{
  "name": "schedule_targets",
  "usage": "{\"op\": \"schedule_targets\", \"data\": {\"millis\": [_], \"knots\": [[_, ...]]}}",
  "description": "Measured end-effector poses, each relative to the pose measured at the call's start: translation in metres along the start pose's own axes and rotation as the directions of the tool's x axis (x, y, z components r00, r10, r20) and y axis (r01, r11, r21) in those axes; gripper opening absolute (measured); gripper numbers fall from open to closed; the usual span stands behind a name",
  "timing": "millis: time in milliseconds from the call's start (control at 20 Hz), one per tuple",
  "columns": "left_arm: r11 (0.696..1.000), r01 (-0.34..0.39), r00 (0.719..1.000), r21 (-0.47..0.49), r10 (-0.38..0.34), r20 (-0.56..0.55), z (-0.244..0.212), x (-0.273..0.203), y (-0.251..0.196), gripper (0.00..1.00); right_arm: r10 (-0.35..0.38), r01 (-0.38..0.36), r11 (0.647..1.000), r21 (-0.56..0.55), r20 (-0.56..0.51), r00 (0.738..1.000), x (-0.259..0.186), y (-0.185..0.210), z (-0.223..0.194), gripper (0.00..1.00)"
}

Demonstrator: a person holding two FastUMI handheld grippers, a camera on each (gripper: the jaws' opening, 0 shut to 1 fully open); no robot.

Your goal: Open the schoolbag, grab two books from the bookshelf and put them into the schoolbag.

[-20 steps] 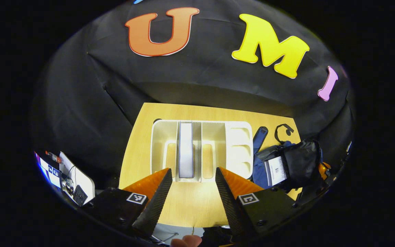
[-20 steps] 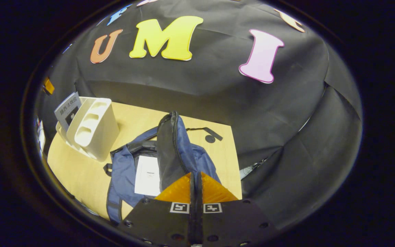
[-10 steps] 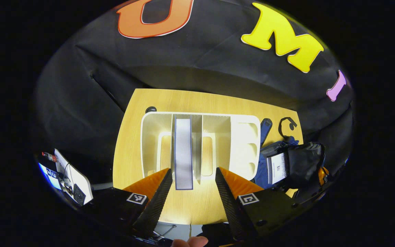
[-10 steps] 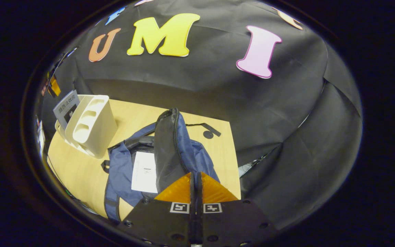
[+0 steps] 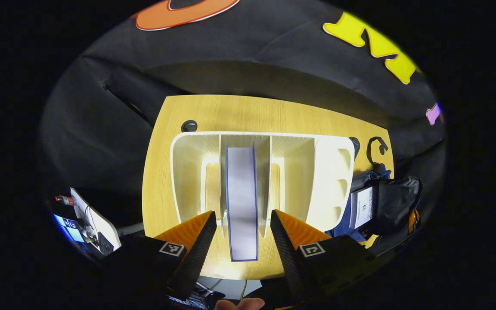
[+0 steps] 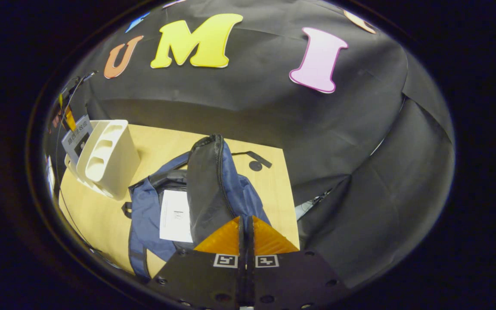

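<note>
Books first: the left gripper (image 5: 239, 234) has its jaws spread wide with nothing between them, lined up on the near end of a book (image 5: 241, 202) that stands on edge in the middle slot of the white bookshelf (image 5: 192, 172), not yet touching it. The right gripper (image 6: 245, 234) has its fingers pressed together on the black flap (image 6: 205, 189) of the blue schoolbag (image 6: 144, 215), holding it lifted.

By my reading the bag is open and one white-covered book (image 6: 175, 215) already lies inside; the second book must yet be gripped, drawn from its slot and carried across the table (image 5: 162, 181) into the bag.

From the left gripper view the shelf is seen end-on from above, slots and dividers plain. From the right gripper view come the shelf's side, the upright book's cover, and the bag's zip edge and interior.
</note>
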State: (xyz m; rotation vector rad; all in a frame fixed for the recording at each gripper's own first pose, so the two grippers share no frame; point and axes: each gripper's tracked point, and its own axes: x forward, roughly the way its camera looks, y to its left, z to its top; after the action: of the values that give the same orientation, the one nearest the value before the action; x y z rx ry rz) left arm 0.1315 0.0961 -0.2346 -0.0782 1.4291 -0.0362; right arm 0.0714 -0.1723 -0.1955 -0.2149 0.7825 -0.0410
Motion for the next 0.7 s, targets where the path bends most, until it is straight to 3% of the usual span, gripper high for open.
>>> {"op": "schedule_targets", "data": {"millis": [100, 400, 450, 600, 650, 700], "knots": [[0.999, -0.031, 0.999, 0.010, 0.032, -0.025, -0.001, 0.012, 0.007, 0.82, -0.003, 0.003, 1.000, 0.005, -0.005, 1.000, 0.002, 0.000, 0.000, 0.00], [1.000, -0.022, 0.996, -0.019, 0.021, -0.086, -0.006, 0.039, 0.005, 0.77, -0.012, 0.013, 1.000, 0.014, -0.017, 1.000, 0.007, -0.002, 0.000, 0.00], [1.000, -0.018, 0.995, -0.022, 0.015, -0.100, -0.008, 0.041, 0.004, 0.81, -0.013, 0.013, 1.000, 0.015, -0.018, 1.000, 0.007, -0.003, 0.000, 0.00], [0.999, -0.027, 0.992, -0.022, 0.024, -0.128, -0.012, 0.048, 0.007, 0.66, -0.015, 0.016, 1.000, 0.021, -0.022, 1.000, 0.009, -0.003, -0.001, 0.00], [0.999, -0.025, 0.991, -0.030, 0.021, -0.135, -0.014, 0.050, 0.006, 0.69, -0.015, 0.016, 1.000, 0.022, -0.023, 1.000, 0.009, -0.003, -0.001, 0.00], [0.999, -0.021, 0.990, -0.040, 0.015, -0.142, -0.016, 0.052, 0.005, 0.56, -0.016, 0.016, 1.000, 0.022, -0.023, 1.000, 0.009, -0.004, -0.001, 0.00]]}}
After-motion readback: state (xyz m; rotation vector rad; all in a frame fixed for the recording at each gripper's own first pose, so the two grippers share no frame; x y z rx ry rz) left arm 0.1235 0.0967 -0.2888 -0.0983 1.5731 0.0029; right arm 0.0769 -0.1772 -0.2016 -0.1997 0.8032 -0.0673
